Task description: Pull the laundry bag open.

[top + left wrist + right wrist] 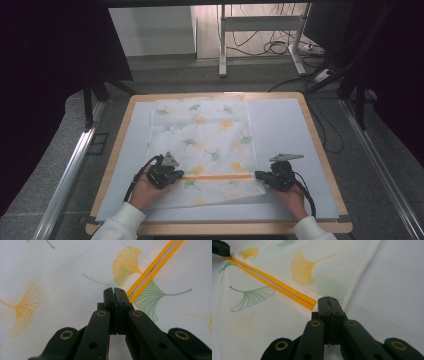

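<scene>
While both hands rest near the front edge of the light wooden table (pixel 320 150), a thin white cloth printed with orange and green ginkgo leaves (pixel 205 135) lies spread flat on the pale blue-white mat (pixel 280 130) that covers the tabletop, reaching from the far edge of the mat down to the near part, left of the mat's middle. Across the near part of the cloth runs an orange double stripe (pixel 216 176), and a gripper sits at each end of it. At the stripe's left end the left gripper (pixel 175 175) has its two black jaws pressed tight together; in the left gripper view the tips (pixel 114 292) are down against the cloth right at the stripe's end, between an orange leaf and a green one, though whether fabric is pinched between them cannot be told. At the stripe's right end, beside the cloth's right hem, the right gripper (pixel 258 175) is likewise fully closed, its tips (pixel 327 300) touching the cloth just where the stripe (pixel 272 287) stops, with bare mat to their right. White sleeves (pixel 117 222) show at the wrists.
</scene>
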`<action>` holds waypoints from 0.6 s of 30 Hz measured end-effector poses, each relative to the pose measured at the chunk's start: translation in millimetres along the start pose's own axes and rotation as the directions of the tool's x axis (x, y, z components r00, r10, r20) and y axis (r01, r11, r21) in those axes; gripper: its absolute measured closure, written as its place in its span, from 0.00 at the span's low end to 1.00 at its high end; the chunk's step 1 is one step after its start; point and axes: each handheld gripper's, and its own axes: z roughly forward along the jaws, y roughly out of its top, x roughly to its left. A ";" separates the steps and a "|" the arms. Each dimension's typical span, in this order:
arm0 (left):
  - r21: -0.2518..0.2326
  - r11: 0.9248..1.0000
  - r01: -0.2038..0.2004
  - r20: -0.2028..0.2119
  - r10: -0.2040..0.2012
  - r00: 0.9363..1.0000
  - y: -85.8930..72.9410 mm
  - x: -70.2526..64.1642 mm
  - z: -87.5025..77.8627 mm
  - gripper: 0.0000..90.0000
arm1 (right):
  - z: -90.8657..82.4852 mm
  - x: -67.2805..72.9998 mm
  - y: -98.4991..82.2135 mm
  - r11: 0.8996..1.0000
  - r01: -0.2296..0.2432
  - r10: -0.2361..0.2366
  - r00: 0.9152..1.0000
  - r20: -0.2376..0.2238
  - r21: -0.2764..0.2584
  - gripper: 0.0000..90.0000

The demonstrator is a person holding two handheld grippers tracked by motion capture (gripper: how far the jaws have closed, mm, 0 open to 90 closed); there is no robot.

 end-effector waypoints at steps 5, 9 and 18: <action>0.003 1.000 0.001 -0.007 -0.001 1.000 -1.7 1.1 -1.4 1.00 | 0.0 0.1 0.0 1.000 0.000 0.000 1.000 0.000 0.000 1.00; 0.003 1.000 0.008 -0.009 -0.008 1.000 -3.7 3.1 -2.7 1.00 | 0.0 0.1 0.0 1.000 0.001 -0.001 1.000 0.000 0.000 1.00; 0.008 1.000 0.013 -0.025 -0.013 1.000 -7.9 6.1 -6.0 1.00 | 0.1 0.1 0.0 1.000 0.001 -0.001 1.000 -0.001 -0.001 1.00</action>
